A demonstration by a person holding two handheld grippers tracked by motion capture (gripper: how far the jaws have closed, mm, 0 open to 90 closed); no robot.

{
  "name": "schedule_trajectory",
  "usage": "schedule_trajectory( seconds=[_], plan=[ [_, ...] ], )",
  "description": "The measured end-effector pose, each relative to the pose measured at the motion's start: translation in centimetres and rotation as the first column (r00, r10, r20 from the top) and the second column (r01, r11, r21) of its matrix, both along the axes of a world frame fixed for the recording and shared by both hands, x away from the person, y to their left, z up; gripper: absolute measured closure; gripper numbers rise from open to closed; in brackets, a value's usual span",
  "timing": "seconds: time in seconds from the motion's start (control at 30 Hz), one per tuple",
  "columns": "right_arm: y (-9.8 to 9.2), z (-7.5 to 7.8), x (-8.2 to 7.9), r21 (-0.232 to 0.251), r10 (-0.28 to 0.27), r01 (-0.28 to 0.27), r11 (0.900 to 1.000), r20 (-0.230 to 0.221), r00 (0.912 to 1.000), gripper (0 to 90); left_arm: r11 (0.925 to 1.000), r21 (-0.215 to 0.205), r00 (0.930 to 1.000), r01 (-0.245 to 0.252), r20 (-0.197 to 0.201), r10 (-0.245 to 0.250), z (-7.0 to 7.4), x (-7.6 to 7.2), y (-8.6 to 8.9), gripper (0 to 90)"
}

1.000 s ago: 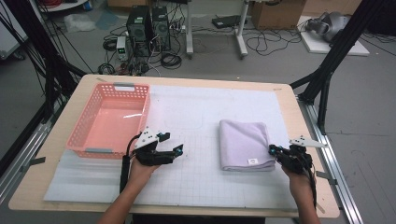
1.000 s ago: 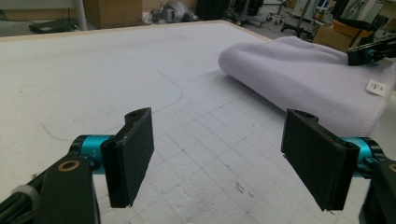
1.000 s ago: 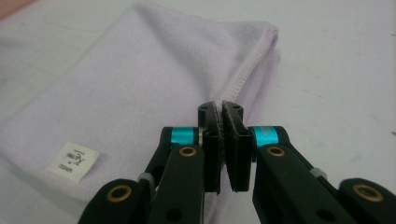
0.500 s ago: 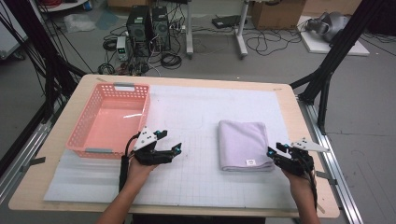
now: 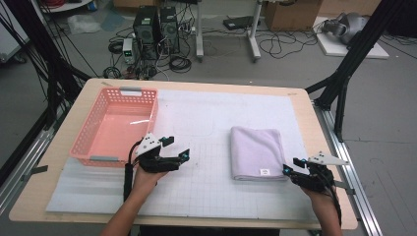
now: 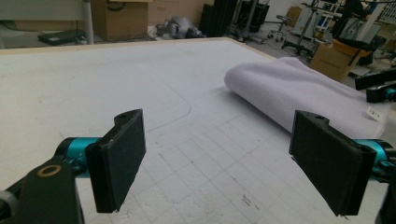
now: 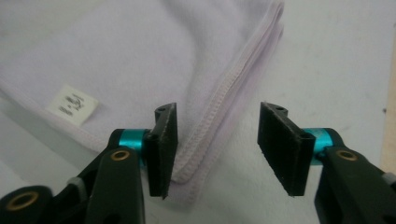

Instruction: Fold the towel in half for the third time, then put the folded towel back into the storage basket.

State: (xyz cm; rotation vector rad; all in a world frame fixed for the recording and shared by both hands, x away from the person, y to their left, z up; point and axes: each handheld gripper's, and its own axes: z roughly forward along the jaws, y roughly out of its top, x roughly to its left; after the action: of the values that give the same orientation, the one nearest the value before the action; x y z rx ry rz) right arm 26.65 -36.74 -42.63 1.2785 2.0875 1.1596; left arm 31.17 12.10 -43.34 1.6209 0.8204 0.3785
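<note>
Black fingers, right: the right gripper (image 5: 290,166) has its fingers (image 7: 164,148) apart, having just been opening; the near right corner of the towel lies between them, the pads not pressing on it.
Black fingers, left: the left gripper (image 5: 178,147) has its fingers (image 6: 119,163) spread wide, having just been opening further, with bare mat between them.
Lilac towel: the folded towel (image 5: 258,152) lies flat on the right half of the mat, a small white label (image 7: 73,104) near its front hem, stitched edges stacked at the corner.
Left hand: the left hand (image 5: 147,169) rests on the mat just in front of the basket, well apart from the towel.
Pink basket: the basket (image 5: 93,140) stands on the left of the table.
White mat: the gridded mat (image 5: 206,118) covers most of the wooden table (image 5: 64,123).
</note>
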Motion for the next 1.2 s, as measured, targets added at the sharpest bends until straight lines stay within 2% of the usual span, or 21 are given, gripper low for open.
schedule_trajectory(
  seconds=[0.07, 0.17, 0.2, 0.23, 0.3, 0.4, 0.53, 0.6, 0.8, 1.03, 1.2],
  plan=[
    [-0.2, 0.5, -0.2, 0.024, -0.015, 0.014, 1.000, 0.047, 0.9988, 38.9, 0.9999, 0.010, 1.0000, 0.000, -0.001, 0.000, 0.0, 0.0, 0.0, 19.1],
    [-0.4, 0.9, -0.3, 0.040, -0.049, 0.046, 0.998, 0.081, 0.9955, 32.2, 0.9999, 0.015, 1.0000, 0.002, 0.004, -0.002, 0.0, 0.0, 0.0, 19.1],
    [-0.5, 1.0, -0.2, 0.031, -0.054, 0.051, 0.998, 0.090, 0.9945, 29.1, 0.9998, 0.020, 1.0000, 0.004, 0.002, -0.004, 0.0, 0.0, 0.0, 19.1],
    [-0.4, 1.0, -0.1, 0.027, -0.058, 0.056, 0.998, 0.078, 0.9952, 26.3, 0.9998, 0.021, 1.0000, 0.001, -0.001, -0.001, 0.0, 0.0, 0.0, 19.1],
    [-0.3, 1.0, 0.1, 0.005, -0.051, 0.050, 0.999, 0.084, 0.9952, 22.5, 0.9997, 0.024, 1.0000, -0.001, -0.002, 0.001, -0.1, 0.0, 0.0, 19.1],
    [-0.2, 1.2, 0.3, 0.009, -0.058, 0.057, 0.998, 0.087, 0.9946, 19.2, 0.9997, 0.025, 1.0000, -0.005, -0.001, 0.005, 0.0, 0.0, 0.0, 19.1],
    [-0.3, 1.5, 0.1, 0.019, -0.060, 0.058, 0.998, 0.106, 0.9926, 17.8, 0.9996, 0.025, 1.0000, -0.009, 0.004, 0.009, -0.1, 0.1, 0.0, 19.2],
    [-0.4, 1.5, 0.1, 0.009, -0.060, 0.059, 0.998, 0.111, 0.9920, 17.7, 0.9995, 0.030, 1.0000, -0.008, 0.001, 0.008, -0.1, 0.1, -0.1, 19.2],
    [-0.3, 1.4, 0.2, 0.002, -0.061, 0.061, 0.998, 0.101, 0.9930, 17.7, 0.9997, 0.024, 1.0000, -0.002, 0.003, 0.002, -0.1, 0.1, -0.1, 19.4],
    [-0.6, 1.4, 0.0, 0.004, -0.072, 0.071, 0.997, 0.096, 0.9928, 17.7, 0.9989, 0.043, 0.9998, 0.018, -0.007, -0.017, -0.2, 0.1, -0.3, 19.6],
    [-0.5, 1.3, 0.2, -0.010, -0.070, 0.071, 0.997, 0.095, 0.9930, 17.7, 0.9991, 0.037, 0.9998, 0.019, -0.008, -0.019, -0.2, 0.3, -0.3, 19.6]
  ],
)
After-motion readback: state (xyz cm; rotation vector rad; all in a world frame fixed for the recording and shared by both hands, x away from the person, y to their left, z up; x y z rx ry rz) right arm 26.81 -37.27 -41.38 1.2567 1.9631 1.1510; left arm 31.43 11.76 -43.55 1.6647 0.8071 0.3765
